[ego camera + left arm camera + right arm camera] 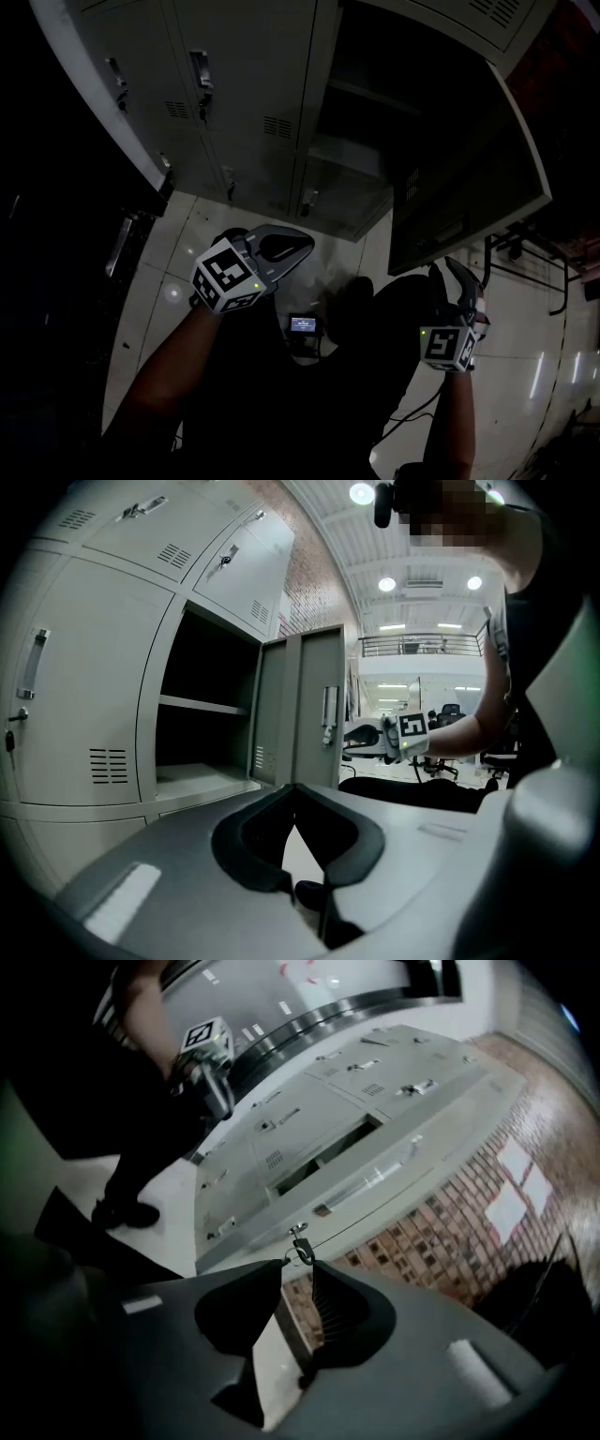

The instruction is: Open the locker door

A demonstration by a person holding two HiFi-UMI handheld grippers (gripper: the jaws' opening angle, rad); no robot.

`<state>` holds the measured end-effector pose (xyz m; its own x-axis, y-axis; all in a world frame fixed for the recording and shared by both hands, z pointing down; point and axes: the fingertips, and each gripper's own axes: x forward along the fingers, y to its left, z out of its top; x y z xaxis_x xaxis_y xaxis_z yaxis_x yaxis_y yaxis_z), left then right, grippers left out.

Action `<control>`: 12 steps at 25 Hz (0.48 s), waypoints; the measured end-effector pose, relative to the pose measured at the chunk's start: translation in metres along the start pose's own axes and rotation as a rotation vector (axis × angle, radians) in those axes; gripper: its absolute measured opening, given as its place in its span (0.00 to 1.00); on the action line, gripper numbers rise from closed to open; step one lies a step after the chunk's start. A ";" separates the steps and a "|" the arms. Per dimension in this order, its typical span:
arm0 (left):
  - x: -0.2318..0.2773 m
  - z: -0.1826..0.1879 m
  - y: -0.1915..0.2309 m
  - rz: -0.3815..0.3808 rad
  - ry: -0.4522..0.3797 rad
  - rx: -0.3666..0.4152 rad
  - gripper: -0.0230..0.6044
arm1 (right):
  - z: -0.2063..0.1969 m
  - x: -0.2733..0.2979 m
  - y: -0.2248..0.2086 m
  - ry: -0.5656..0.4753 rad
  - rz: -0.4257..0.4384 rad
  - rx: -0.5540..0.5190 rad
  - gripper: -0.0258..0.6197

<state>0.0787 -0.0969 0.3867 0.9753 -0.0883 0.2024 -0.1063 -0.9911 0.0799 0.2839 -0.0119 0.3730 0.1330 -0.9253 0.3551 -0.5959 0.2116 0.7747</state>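
One locker door [459,178] open, left gripper [306,243] fingers together, right gripper [450,270] fingers apart

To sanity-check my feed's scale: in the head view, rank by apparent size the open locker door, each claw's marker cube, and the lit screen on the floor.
1. open locker door
2. left claw's marker cube
3. right claw's marker cube, smaller perhaps only from distance
4. lit screen
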 end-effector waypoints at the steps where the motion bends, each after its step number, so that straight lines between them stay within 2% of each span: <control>1: 0.000 0.000 0.000 0.000 0.001 0.000 0.06 | 0.000 -0.005 0.001 -0.015 0.018 0.067 0.21; 3: 0.000 0.000 0.000 0.001 0.002 0.001 0.06 | -0.001 -0.016 0.006 -0.045 0.046 0.191 0.21; 6: -0.001 0.000 0.001 0.002 0.002 0.001 0.06 | 0.010 -0.030 0.013 -0.115 0.082 0.307 0.19; 11: -0.002 -0.001 0.001 0.004 0.003 0.001 0.06 | 0.042 -0.030 0.024 -0.249 0.188 0.482 0.04; 12: -0.002 -0.001 0.000 0.004 0.003 0.001 0.06 | 0.047 -0.027 0.027 -0.265 0.211 0.512 0.04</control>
<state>0.0767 -0.0970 0.3874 0.9743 -0.0917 0.2056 -0.1097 -0.9909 0.0782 0.2274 0.0043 0.3596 -0.1914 -0.9406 0.2806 -0.9014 0.2816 0.3288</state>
